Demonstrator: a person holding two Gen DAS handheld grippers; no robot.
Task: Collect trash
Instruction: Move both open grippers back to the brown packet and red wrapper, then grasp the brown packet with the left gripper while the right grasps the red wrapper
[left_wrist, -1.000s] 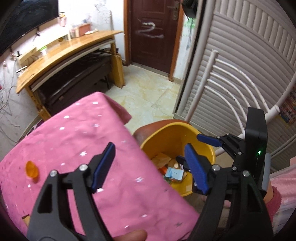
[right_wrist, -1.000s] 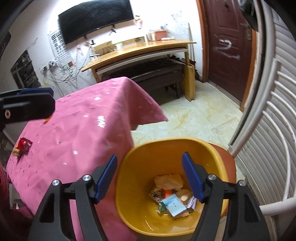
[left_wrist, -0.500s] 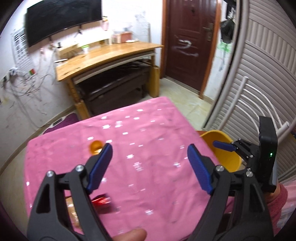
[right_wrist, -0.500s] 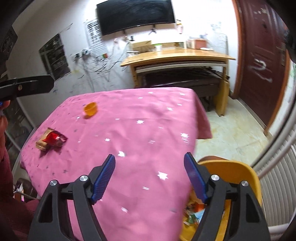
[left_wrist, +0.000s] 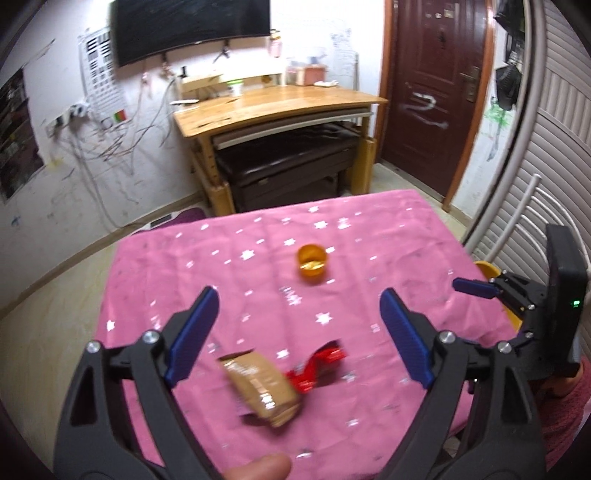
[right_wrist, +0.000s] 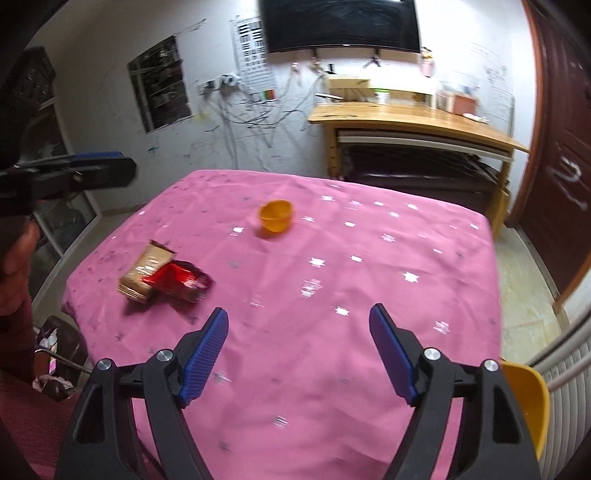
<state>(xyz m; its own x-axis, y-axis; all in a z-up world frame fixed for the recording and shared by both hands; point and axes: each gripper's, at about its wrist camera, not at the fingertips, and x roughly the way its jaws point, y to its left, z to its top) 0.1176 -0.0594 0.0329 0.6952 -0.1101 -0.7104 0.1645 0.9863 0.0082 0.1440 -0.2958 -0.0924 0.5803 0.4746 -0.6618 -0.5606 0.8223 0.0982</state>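
My left tongs (left_wrist: 295, 332) and right tongs (right_wrist: 297, 350) are wide open, empty. On the bench (left_wrist: 388, 258): brown packet (left_wrist: 260, 387) touching red wrapper (left_wrist: 317, 365) at 6 o'clock; orange cup (left_wrist: 312, 264) at 12 o'clock.

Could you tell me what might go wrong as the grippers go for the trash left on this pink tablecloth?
The brown packet and red wrapper touch, so the open left gripper may pinch one and drag or drop the other. The orange cup lies tipped and could roll when nudged. The loose tablecloth might bunch between the fingers.
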